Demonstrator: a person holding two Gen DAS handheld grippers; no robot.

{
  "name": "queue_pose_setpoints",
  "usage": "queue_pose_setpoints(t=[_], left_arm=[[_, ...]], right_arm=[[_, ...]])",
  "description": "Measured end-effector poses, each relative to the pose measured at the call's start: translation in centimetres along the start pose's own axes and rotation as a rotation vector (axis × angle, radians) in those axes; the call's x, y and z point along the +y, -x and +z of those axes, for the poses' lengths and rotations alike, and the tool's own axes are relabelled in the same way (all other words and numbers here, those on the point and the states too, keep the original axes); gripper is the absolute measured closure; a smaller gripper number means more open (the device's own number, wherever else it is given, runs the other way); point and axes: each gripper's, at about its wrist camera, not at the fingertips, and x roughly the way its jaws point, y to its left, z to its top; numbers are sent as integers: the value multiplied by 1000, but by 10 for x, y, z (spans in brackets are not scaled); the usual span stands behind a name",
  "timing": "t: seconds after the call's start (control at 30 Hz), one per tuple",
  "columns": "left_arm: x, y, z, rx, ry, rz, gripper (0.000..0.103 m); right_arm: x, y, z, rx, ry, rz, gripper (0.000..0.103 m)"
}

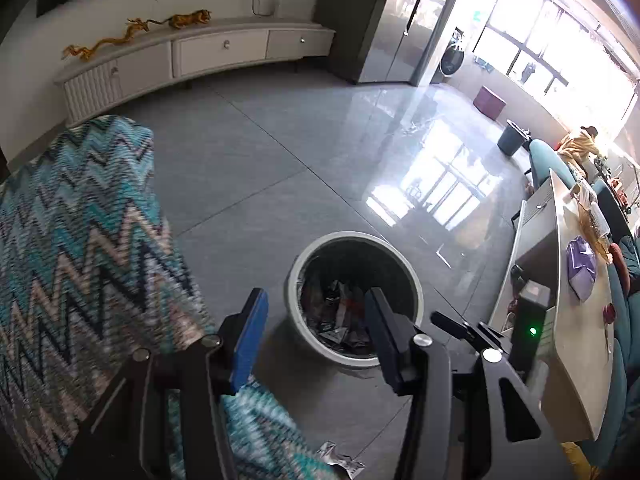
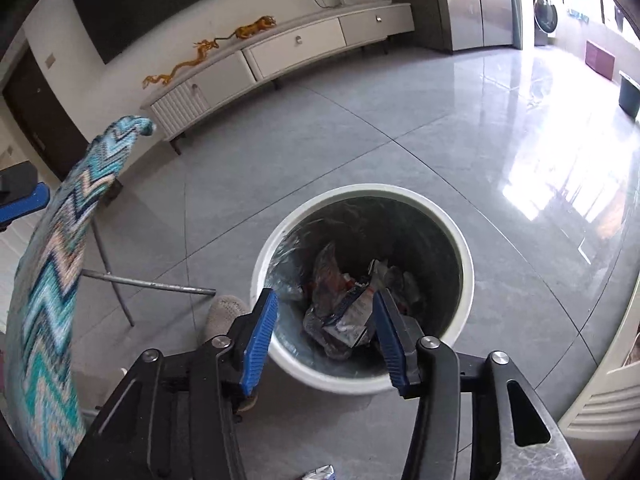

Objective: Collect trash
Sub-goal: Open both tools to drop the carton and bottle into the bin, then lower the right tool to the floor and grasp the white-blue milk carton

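The trash bin (image 2: pixel 362 288) sat on the grey tiled floor (image 2: pixel 400 140), wrappers (image 2: pixel 348 312) piled inside. The right gripper (image 2: pixel 326 334) hovered right over it, jaws apart and empty, while the left gripper (image 1: pixel 316 332), also open and empty, hung beside a zigzag-patterned cloth (image 1: pixel 80 240).

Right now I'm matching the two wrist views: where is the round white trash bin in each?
Left wrist: round white trash bin lower centre, past the fingers.
Right wrist: bin centre, below the open fingers.
Shared landmark: long white TV cabinet.
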Motion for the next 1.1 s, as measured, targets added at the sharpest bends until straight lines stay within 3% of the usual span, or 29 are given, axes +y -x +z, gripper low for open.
queue_pose_setpoints(t=[0.13, 0.23, 0.43, 0.67, 0.8, 0.97, 1.07, 1.1], left_arm=[[19, 21, -15, -26, 30, 4, 50], [34, 35, -28, -34, 52, 14, 50], [66, 74, -58, -51, 95, 77, 50], [125, 130, -99, -56, 229, 260, 49], [151, 153, -125, -45, 320, 357, 49], [168, 161, -140, -31, 396, 439, 49], [172, 157, -143, -23, 414, 448, 49], [172, 155, -143, -19, 414, 445, 49]], right_arm=[[1, 16, -39, 32, 34, 17, 47], [-3, 8, -85, 132, 52, 50, 45], [-13, -46, -193, 395, 29, 97, 45], [-10, -131, -300, 659, 20, 125, 43], [-11, -160, -327, 719, 49, 110, 34], [-14, -188, -351, 778, 73, 90, 34], [-17, -197, -354, 797, 66, 60, 43], [-17, -200, -355, 806, 59, 46, 53]])
